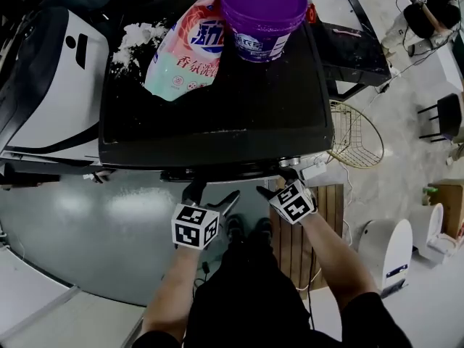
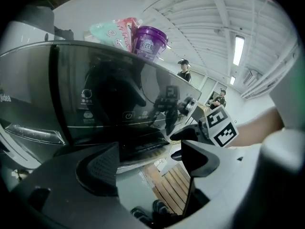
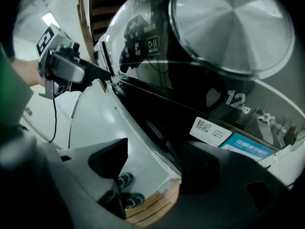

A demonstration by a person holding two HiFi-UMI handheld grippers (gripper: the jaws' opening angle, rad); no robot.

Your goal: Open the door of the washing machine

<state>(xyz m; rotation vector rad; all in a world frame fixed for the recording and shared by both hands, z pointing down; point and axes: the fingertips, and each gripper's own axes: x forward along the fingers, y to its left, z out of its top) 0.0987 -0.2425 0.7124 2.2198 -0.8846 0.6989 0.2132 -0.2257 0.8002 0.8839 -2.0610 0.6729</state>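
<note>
L gripper point(image 1: 212, 194) & R gripper point(image 1: 278, 182) at washer door point(image 1: 217, 114) front edge; both jaws apart, released.

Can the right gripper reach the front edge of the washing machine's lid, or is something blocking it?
Probably yes. The right gripper is right by the lid's front edge, with its jaws apart and nothing in between. The purple tub and detergent bag sit farther back on the lid.

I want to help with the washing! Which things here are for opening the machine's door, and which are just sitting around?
For the job: washing machine door, left gripper, right gripper.
Just lying about: detergent bag, purple tub, wire basket.
</note>
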